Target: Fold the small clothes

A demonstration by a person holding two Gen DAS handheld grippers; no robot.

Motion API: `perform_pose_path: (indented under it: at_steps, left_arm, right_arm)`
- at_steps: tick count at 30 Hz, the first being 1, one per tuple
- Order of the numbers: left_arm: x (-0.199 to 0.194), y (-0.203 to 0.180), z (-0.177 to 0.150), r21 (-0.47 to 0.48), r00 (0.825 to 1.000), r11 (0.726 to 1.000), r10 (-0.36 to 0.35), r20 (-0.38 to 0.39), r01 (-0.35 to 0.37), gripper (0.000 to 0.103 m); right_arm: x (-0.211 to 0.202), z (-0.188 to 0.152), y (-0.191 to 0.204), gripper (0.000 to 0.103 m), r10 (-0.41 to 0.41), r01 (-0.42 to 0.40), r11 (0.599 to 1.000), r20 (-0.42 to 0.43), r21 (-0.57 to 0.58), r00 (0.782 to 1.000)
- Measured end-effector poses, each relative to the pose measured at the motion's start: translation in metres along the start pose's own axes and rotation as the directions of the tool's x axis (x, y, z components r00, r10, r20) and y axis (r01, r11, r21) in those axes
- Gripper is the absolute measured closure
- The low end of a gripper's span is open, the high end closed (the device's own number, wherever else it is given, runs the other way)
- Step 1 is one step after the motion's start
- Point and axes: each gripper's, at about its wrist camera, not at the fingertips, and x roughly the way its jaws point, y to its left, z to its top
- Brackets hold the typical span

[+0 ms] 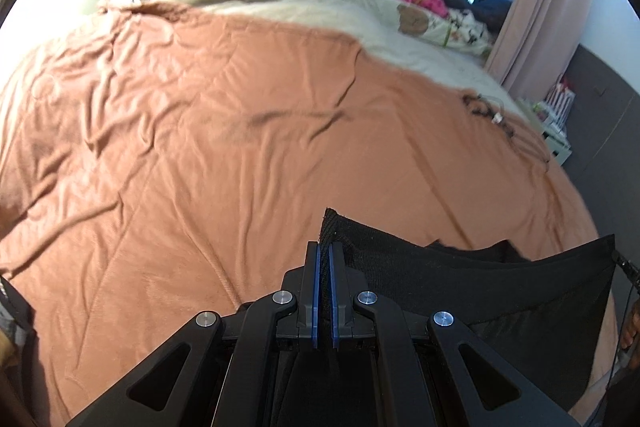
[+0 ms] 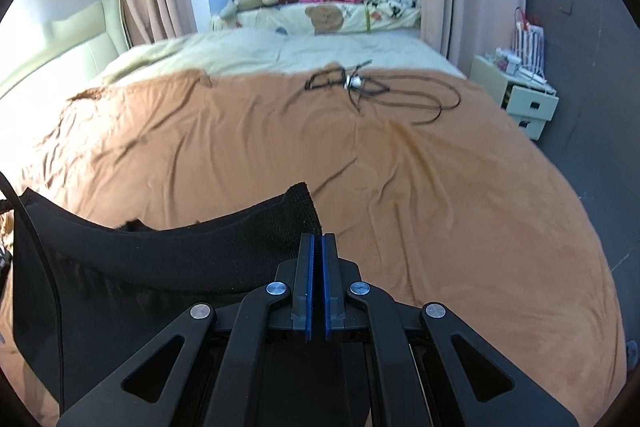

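Note:
A small black garment (image 1: pixel 480 283) hangs stretched between my two grippers above an orange blanket (image 1: pixel 200 147). My left gripper (image 1: pixel 324 247) is shut on the garment's left corner, and a bit of ribbed hem sticks up past the blue pads. In the right wrist view the same black garment (image 2: pixel 160 259) spreads to the left, and my right gripper (image 2: pixel 317 239) is shut on its right corner, with the ribbed edge poking out above the fingertips. The cloth sags a little in the middle between the two grips.
The orange blanket (image 2: pixel 400 207) covers a wide bed. A tangle of black cable (image 2: pixel 372 87) lies on it farther away. Soft toys and pillows (image 2: pixel 320 3) are piled by the window. A small white drawer unit (image 2: pixel 516 91) stands to the bed's right.

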Motion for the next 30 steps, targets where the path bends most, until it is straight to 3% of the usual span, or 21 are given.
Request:
perform_pose_path:
  at_steps: [4,10,19,25,30]
  left_arm:
    - [0.034,0.002,-0.004,0.005,0.999,1.000,0.024,-0.047,-0.024,0.099]
    - [0.071,0.010,-0.011,0.007,0.994,0.999,0.053,-0.094,-0.053,0.100]
    - [0.053,0.003,0.004,0.010,0.999,0.999,0.045,0.008,-0.045,0.100]
    - [0.068,-0.001,0.021,0.001,0.996,0.996,0.084,0.008,-0.085,0.100]
    - [0.096,-0.001,0.026,0.008,0.990,0.990,0.141,-0.017,-0.141,0.100]
  right_arm:
    - [0.046,0.008,-0.005,0.103,-0.013,0.012,1.000,-0.065,-0.010,0.998]
    - [0.074,0.018,-0.004,0.103,-0.030,0.028,0.999,-0.110,-0.019,0.993]
    - [0.073,0.042,0.000,0.103,-0.036,0.035,0.999,-0.062,-0.015,0.997]
    - [0.083,0.063,0.003,0.103,-0.060,0.060,0.998,-0.048,-0.004,0.997]
    - [0.106,0.054,0.011,0.103,-0.086,0.085,0.996,-0.065,-0.006,0.994]
